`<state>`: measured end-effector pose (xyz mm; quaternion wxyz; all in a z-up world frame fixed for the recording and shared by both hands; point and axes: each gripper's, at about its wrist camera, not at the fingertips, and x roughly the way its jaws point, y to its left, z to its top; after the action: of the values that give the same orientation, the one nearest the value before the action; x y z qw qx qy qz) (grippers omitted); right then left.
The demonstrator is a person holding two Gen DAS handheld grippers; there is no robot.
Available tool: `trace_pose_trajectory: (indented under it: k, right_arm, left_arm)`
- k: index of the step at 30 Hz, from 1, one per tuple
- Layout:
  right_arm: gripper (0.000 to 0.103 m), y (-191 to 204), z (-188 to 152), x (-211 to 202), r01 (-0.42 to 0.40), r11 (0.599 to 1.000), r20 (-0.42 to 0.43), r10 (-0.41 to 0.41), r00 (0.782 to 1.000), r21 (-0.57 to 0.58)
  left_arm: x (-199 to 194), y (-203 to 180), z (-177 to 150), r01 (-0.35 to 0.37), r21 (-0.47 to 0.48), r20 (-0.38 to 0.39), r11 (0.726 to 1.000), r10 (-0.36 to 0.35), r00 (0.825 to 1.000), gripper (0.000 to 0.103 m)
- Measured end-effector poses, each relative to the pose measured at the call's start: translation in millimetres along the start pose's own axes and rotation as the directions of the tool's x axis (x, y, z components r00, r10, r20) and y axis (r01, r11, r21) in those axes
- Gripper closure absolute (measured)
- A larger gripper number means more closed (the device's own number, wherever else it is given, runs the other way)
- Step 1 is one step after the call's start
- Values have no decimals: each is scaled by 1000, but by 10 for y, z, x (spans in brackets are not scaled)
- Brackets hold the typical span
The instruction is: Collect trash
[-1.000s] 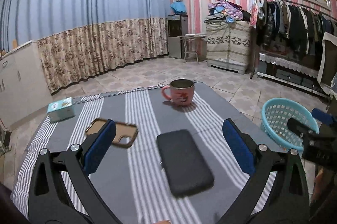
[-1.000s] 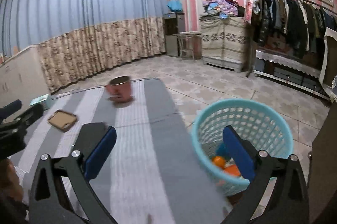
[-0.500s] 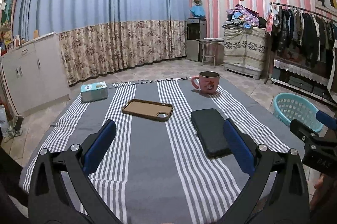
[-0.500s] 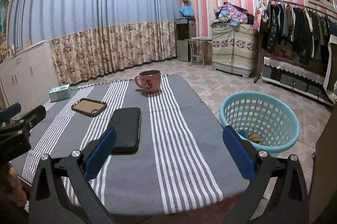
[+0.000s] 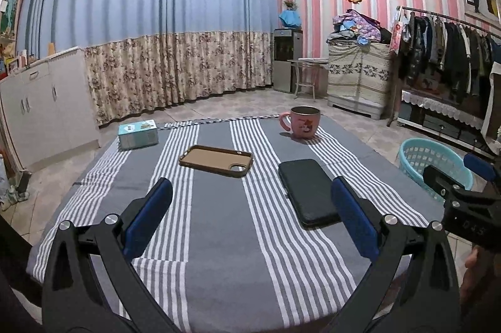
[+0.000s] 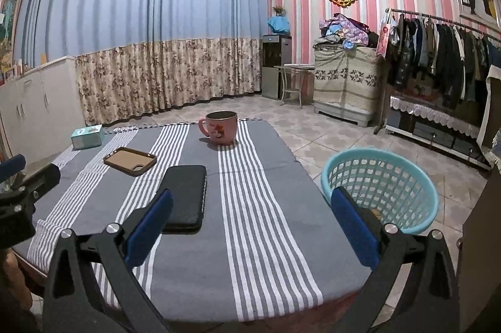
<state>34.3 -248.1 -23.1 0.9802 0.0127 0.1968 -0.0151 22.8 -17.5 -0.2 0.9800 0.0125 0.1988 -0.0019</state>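
Turquoise perforated plastic basket (image 6: 380, 185) stands on the tiled floor just beside the table's right edge, likely placed there so trash drops straight in. No loose trash shows on the grey-and-white striped tablecloth (image 5: 219, 239), only a black phone (image 5: 308, 192), brown phone case (image 5: 216, 160), pink mug (image 5: 302, 121) and small teal box (image 5: 137, 134). The left gripper (image 5: 250, 217) and right gripper (image 6: 250, 217) hover level over the near edge, jaws spread, both empty.
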Motion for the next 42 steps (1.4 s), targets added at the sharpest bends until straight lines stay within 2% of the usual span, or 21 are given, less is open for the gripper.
trace_pose_trajectory:
  k: [42]
  right_arm:
    - [4,17,-46,-31,9,1000,4,-9,1000,-10]
  left_arm:
    - [-51,63,-3,19,-4,20,1000,-19,1000,5]
